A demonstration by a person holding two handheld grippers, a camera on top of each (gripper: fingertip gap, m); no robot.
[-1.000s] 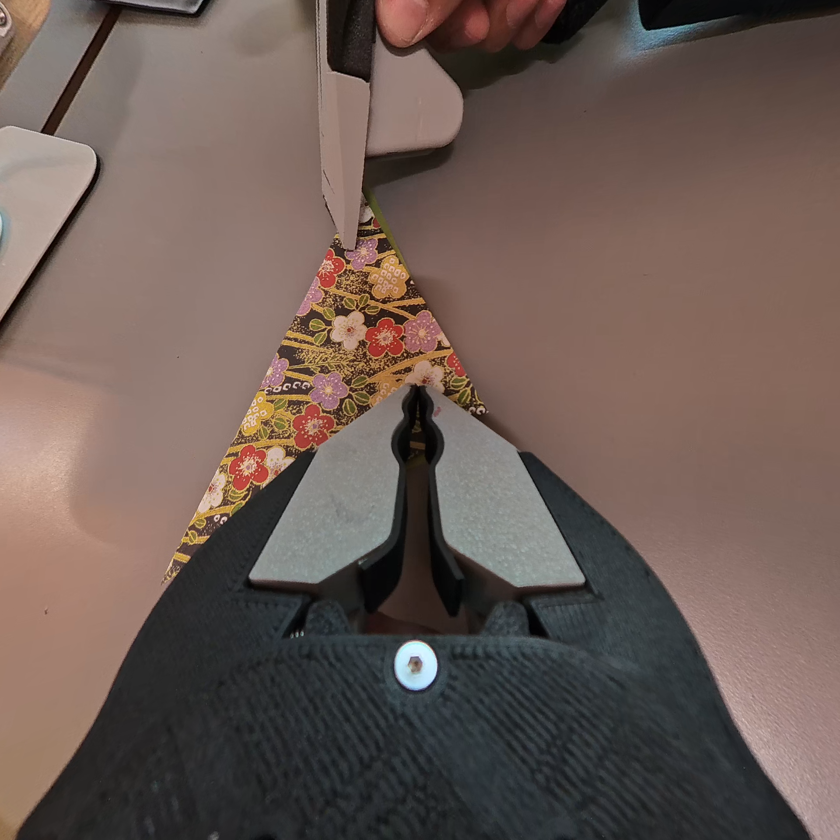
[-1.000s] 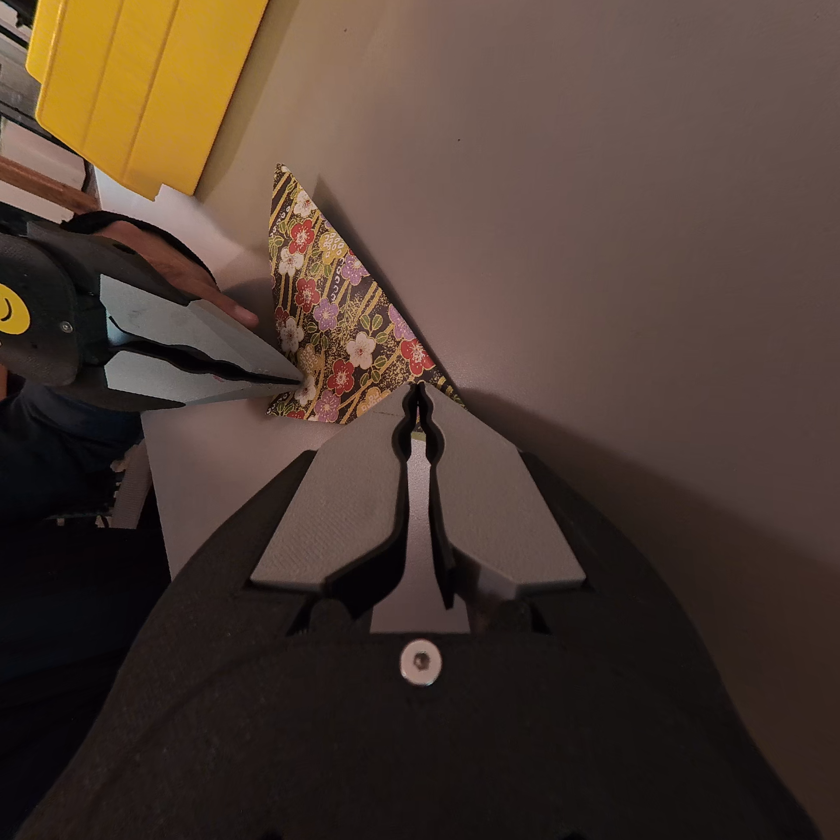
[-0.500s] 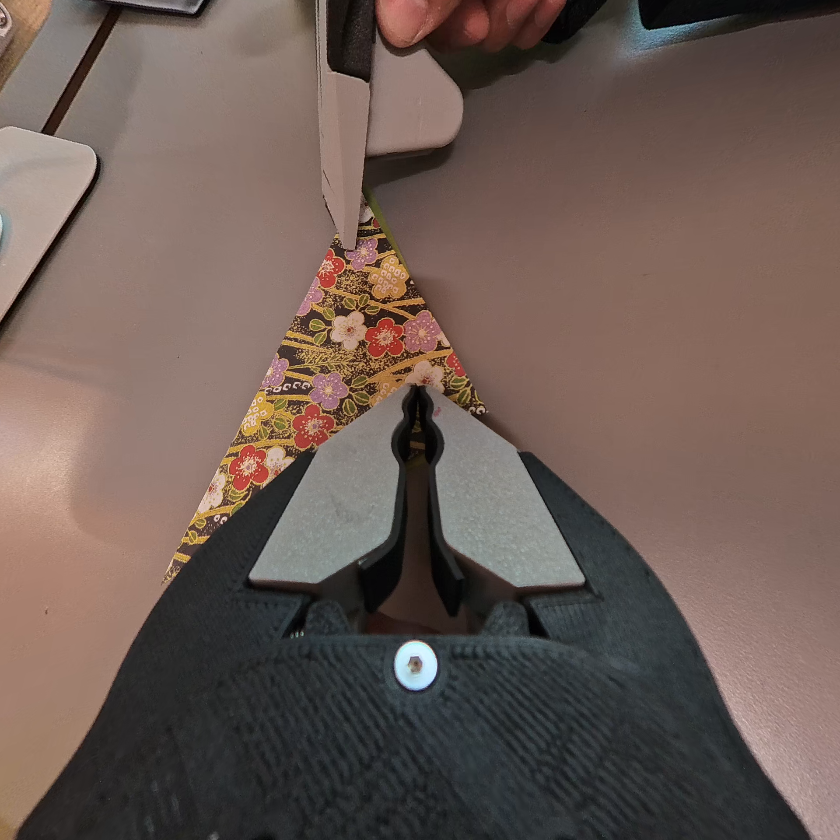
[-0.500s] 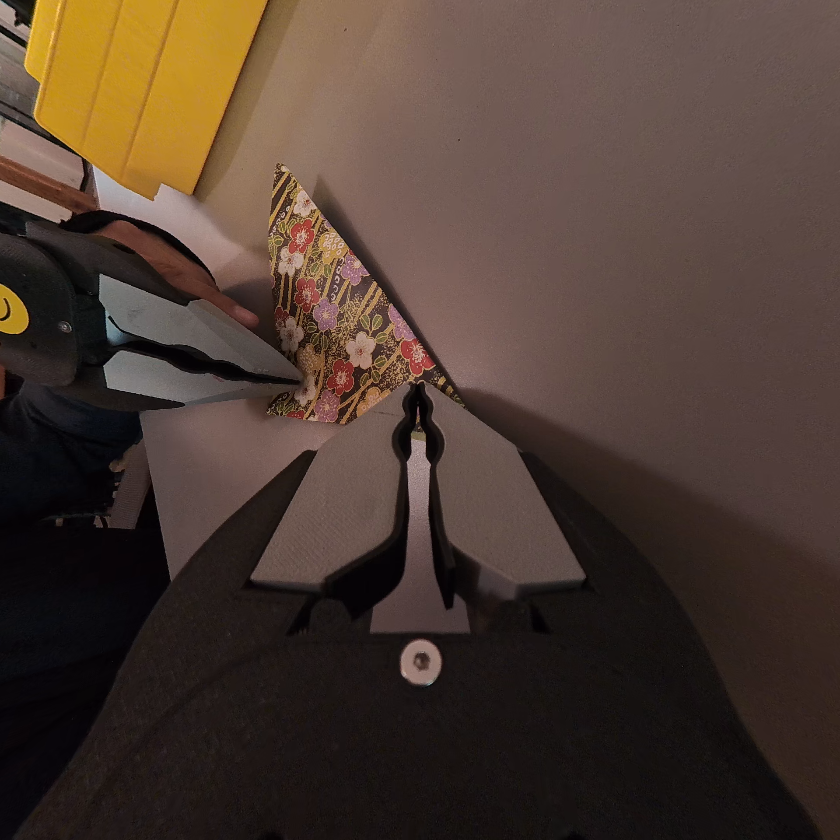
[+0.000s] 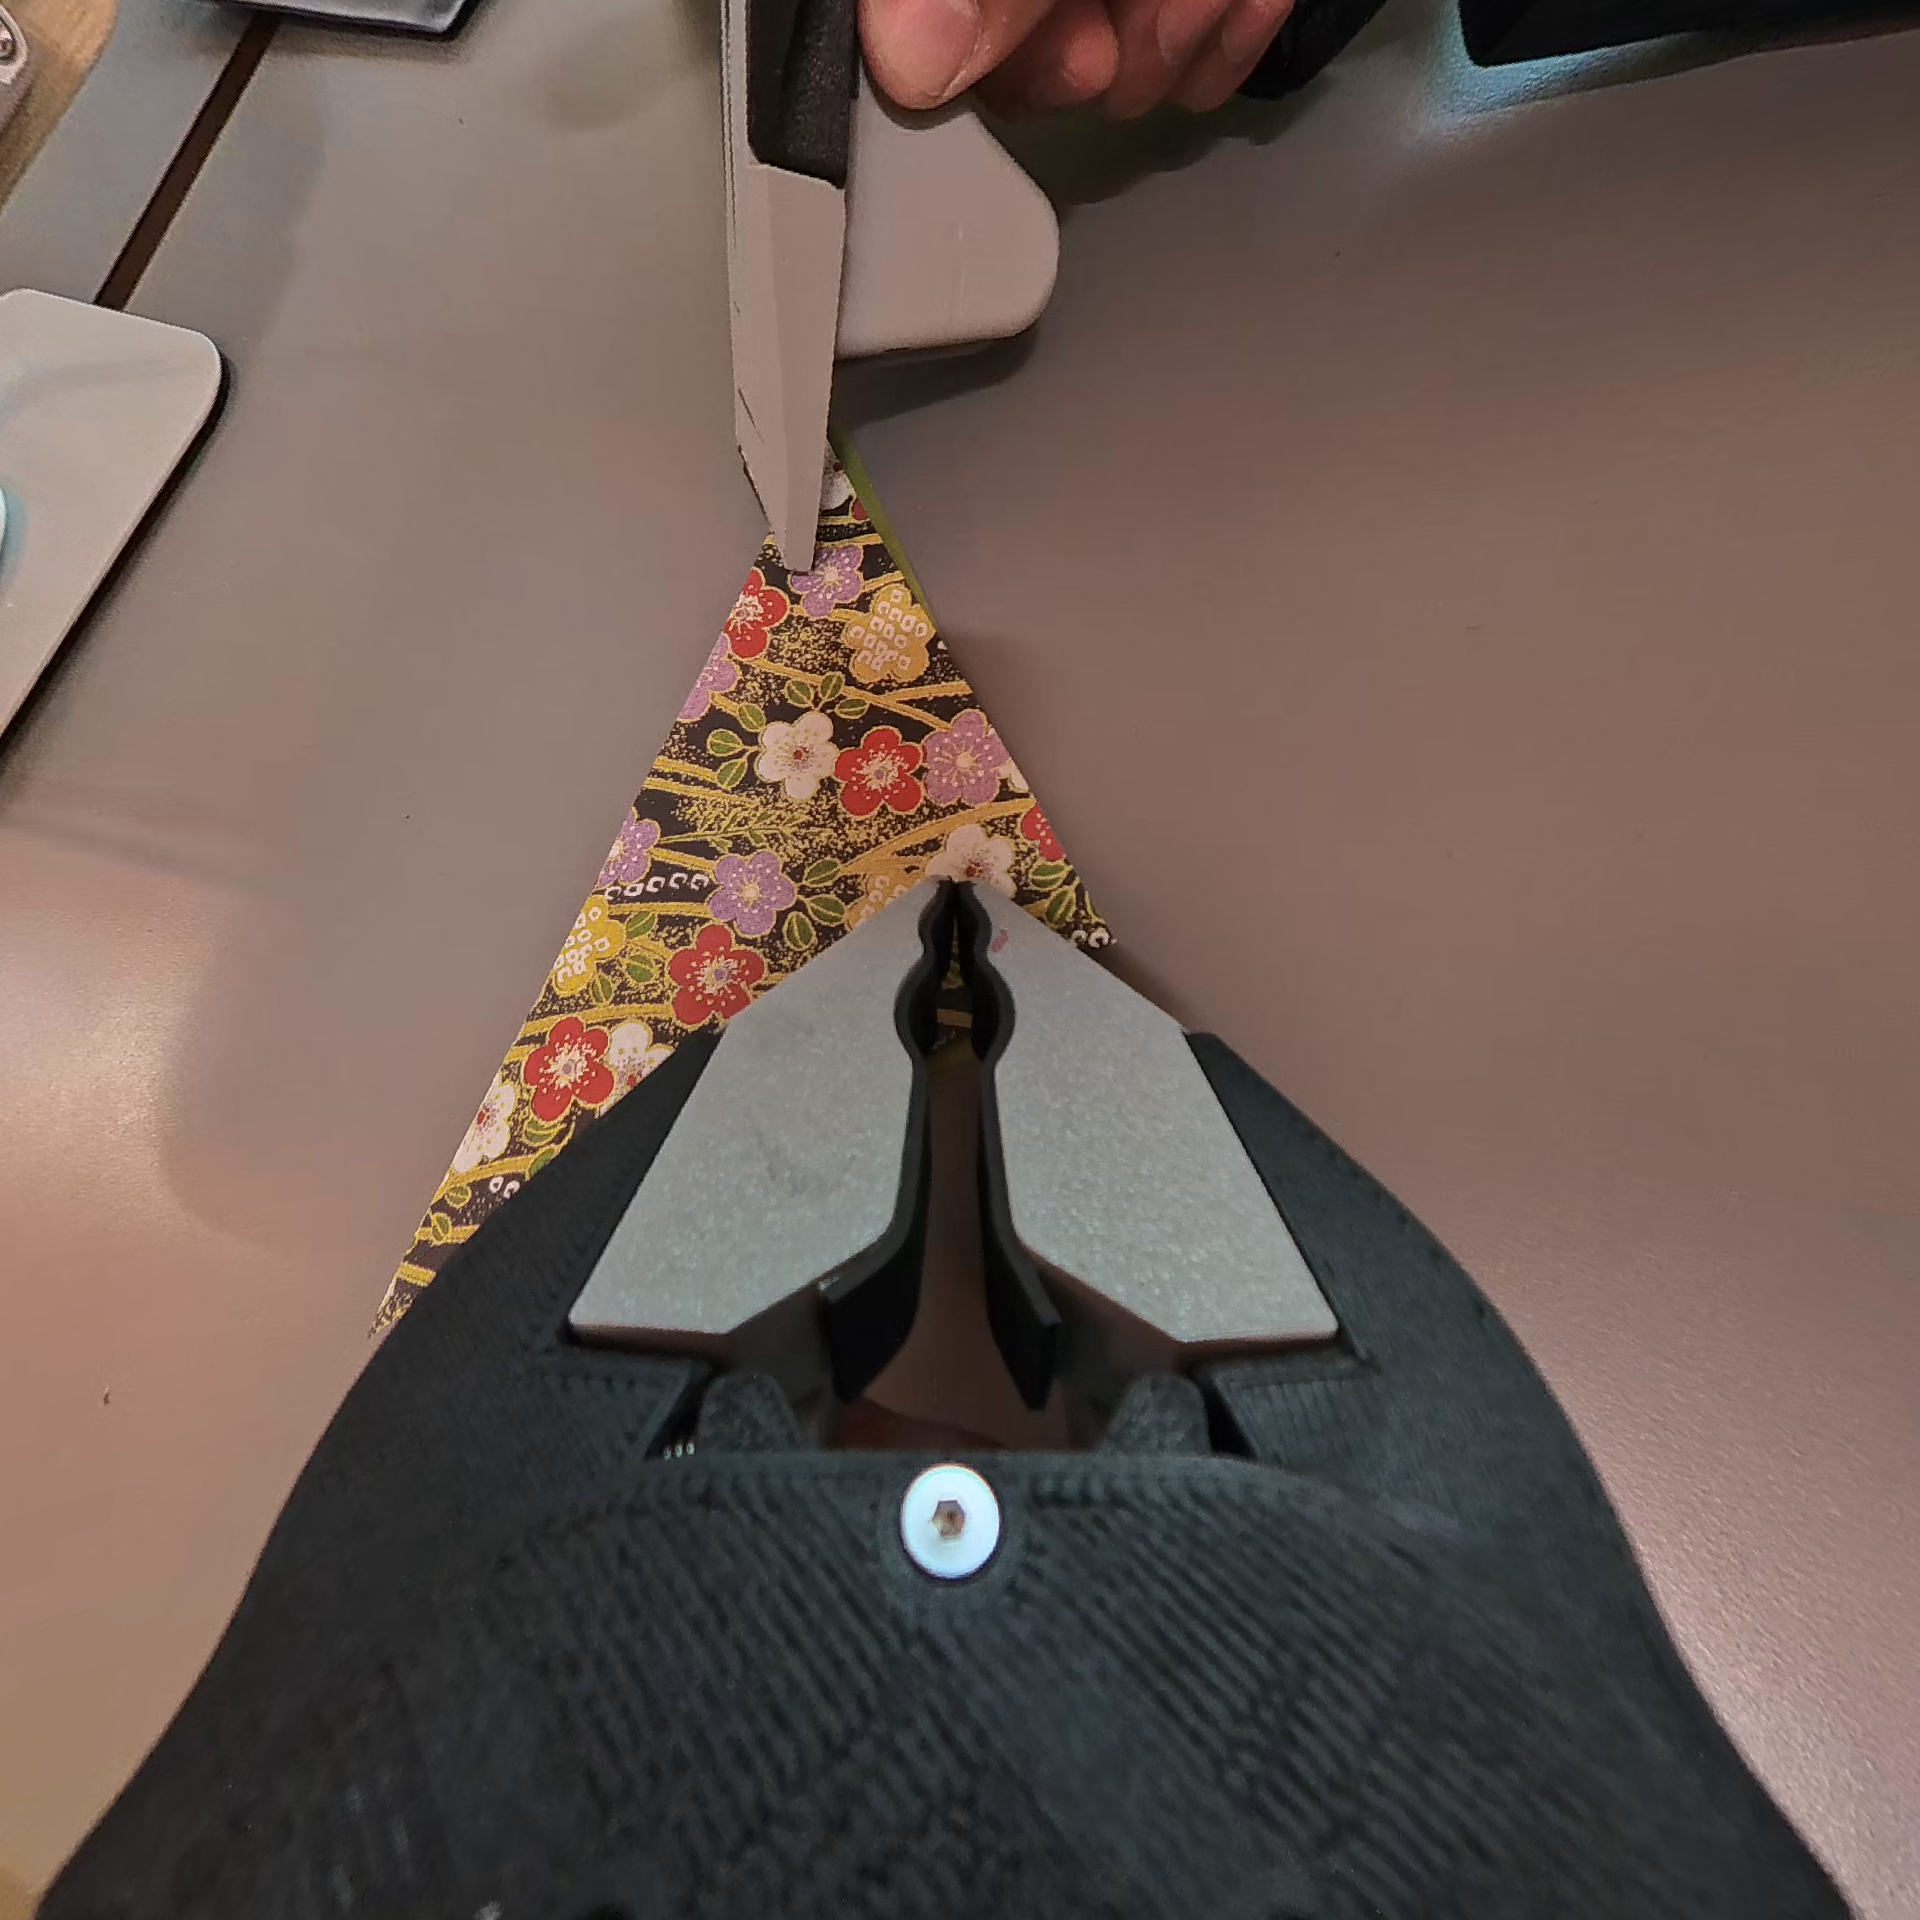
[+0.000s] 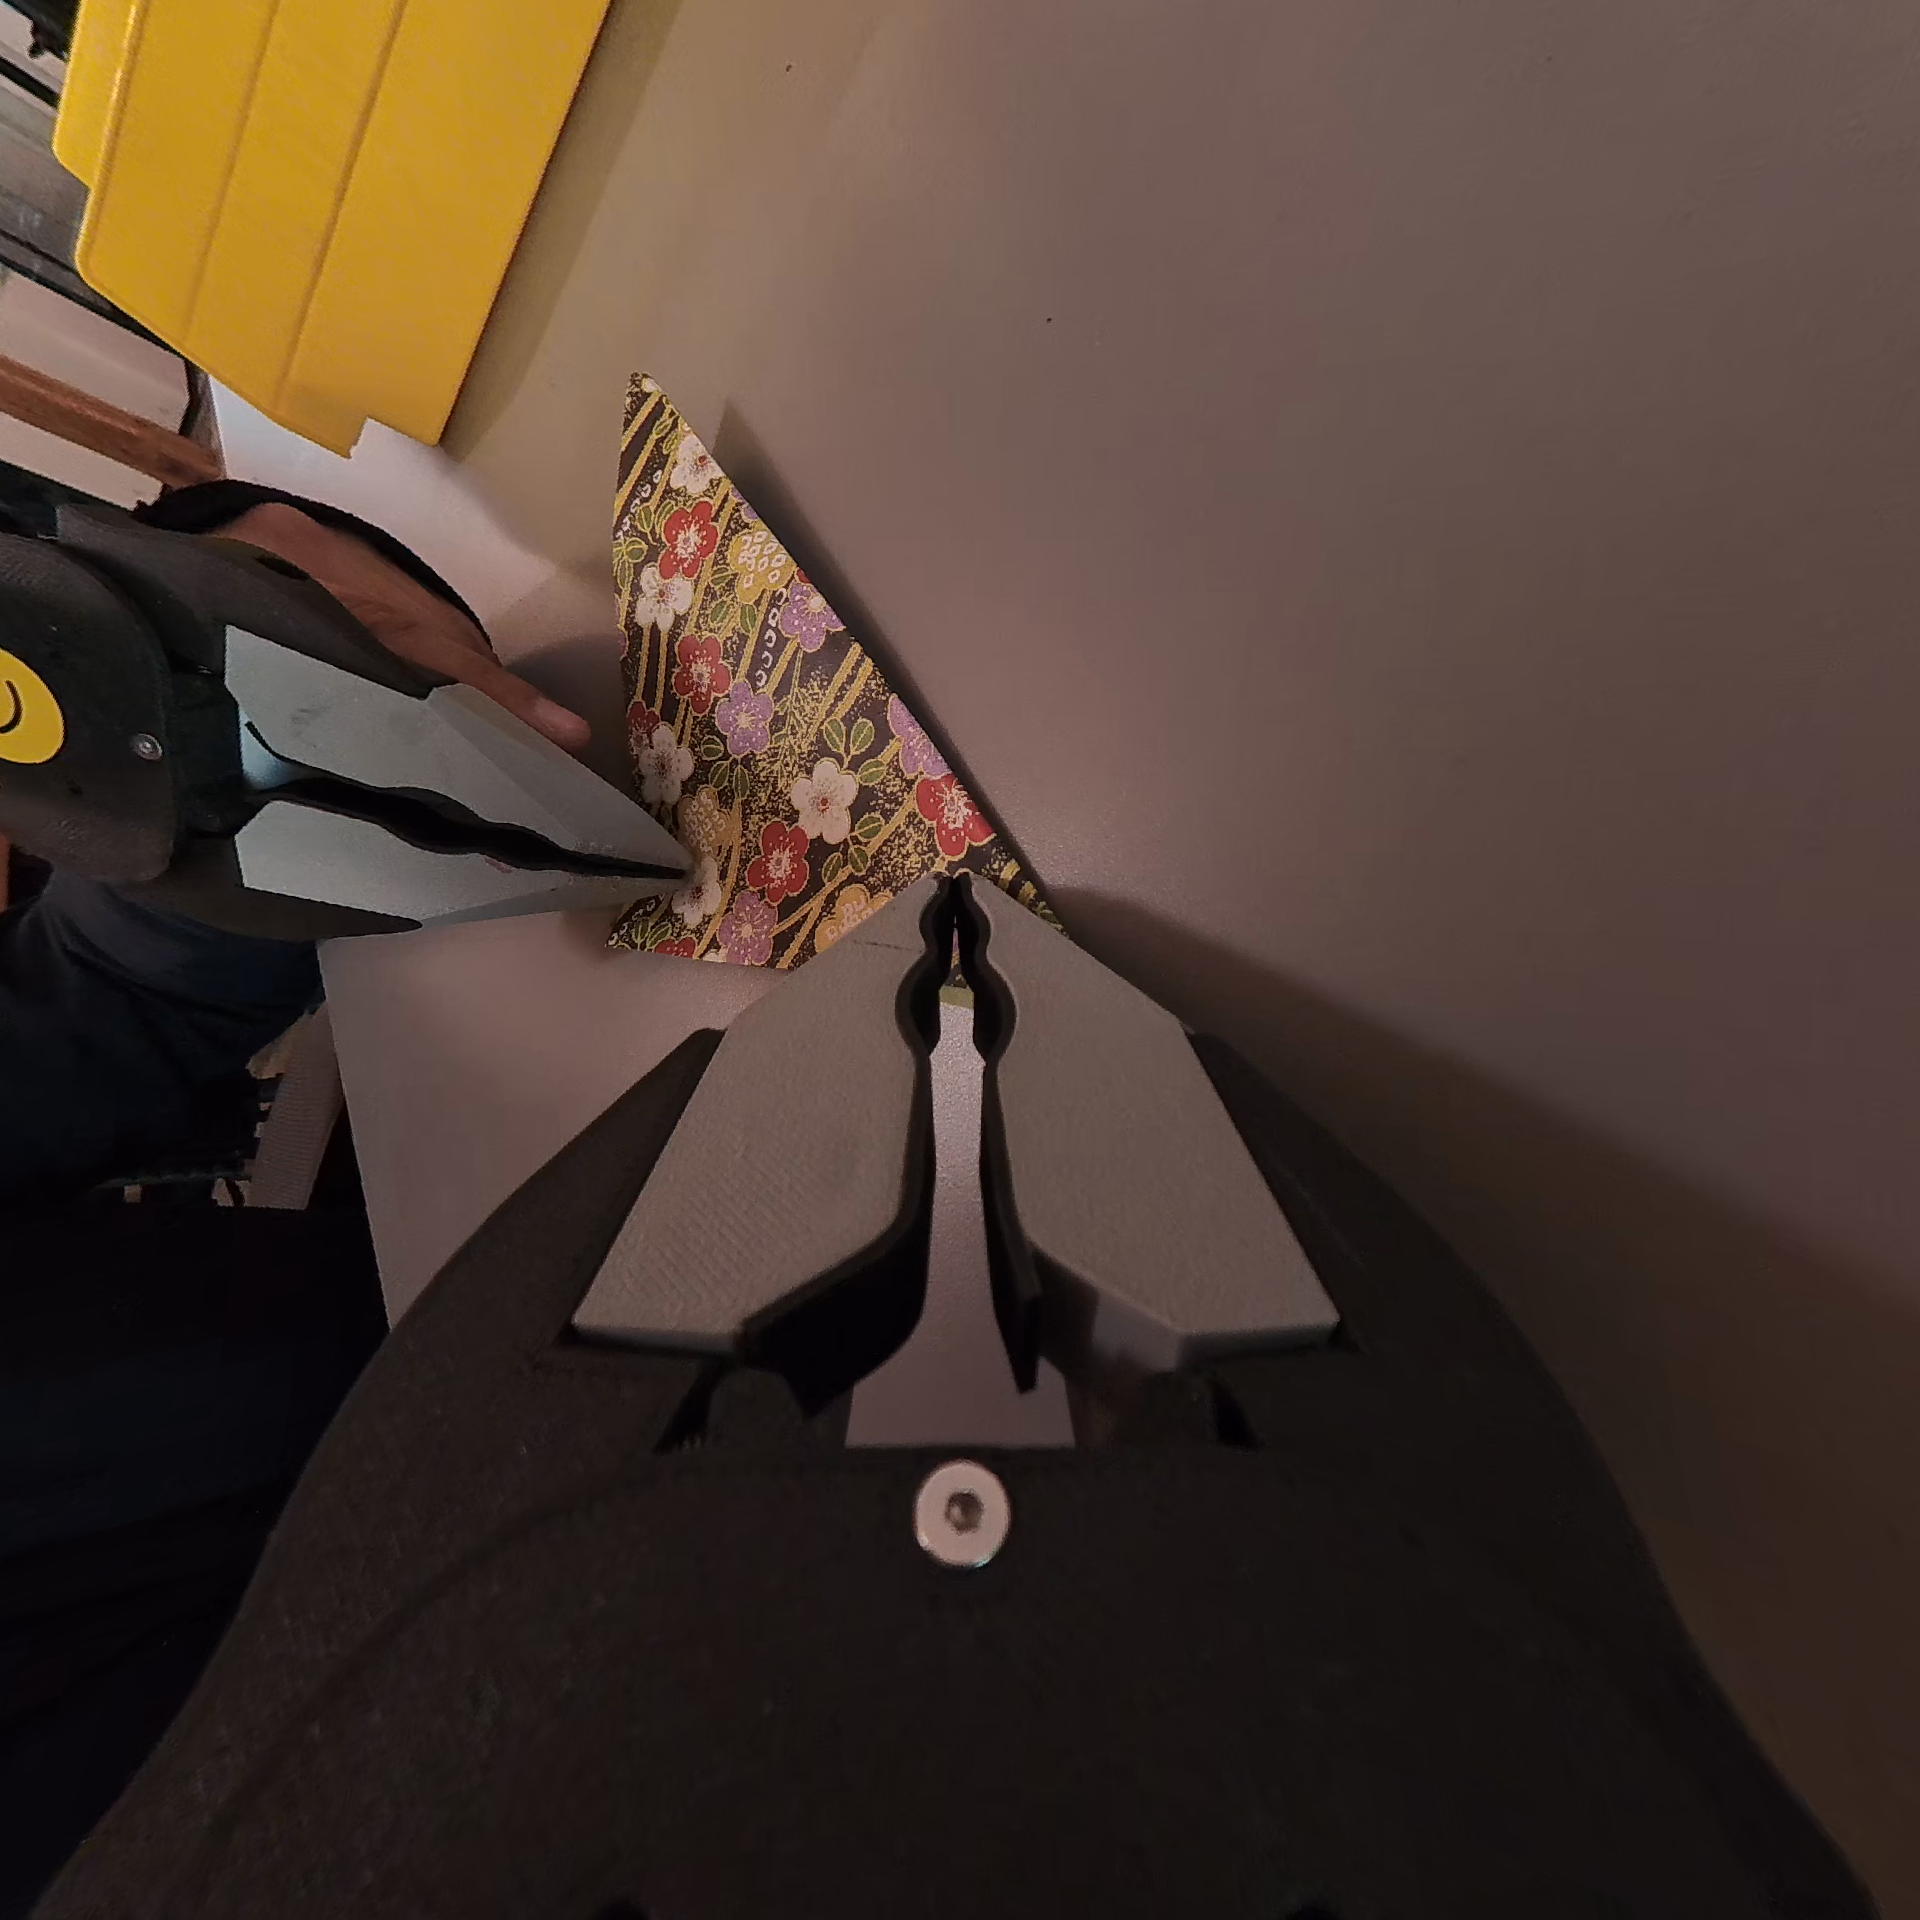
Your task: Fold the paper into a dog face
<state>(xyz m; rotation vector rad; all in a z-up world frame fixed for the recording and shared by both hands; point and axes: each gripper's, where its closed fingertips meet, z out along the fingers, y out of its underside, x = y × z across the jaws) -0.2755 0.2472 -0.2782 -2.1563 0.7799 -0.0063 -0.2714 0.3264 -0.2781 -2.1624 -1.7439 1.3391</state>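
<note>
A floral paper [image 5: 800, 769], folded into a triangle with a green underside, lies flat on the grey table [image 5: 1455, 727]. My left gripper [image 5: 951, 888] is shut, and its tips rest on the paper near the right corner. My right gripper [image 5: 795, 551] comes in from the far side, shut, with its tips on the paper's far corner. In the right wrist view the paper [image 6: 769, 748] lies ahead, my right gripper [image 6: 951, 883] is shut on top of its near corner, and the left gripper [image 6: 675, 862] touches the paper's left corner. I cannot tell whether either gripper pinches a layer.
A light grey pad [image 5: 935, 260] lies under the right gripper, held by a person's hand [image 5: 1039, 52]. Another pad [image 5: 83, 468] sits at the left edge. A yellow bin [image 6: 312, 187] stands beyond the paper in the right wrist view. Spacing between my two grippers at the tips: around 9 cm.
</note>
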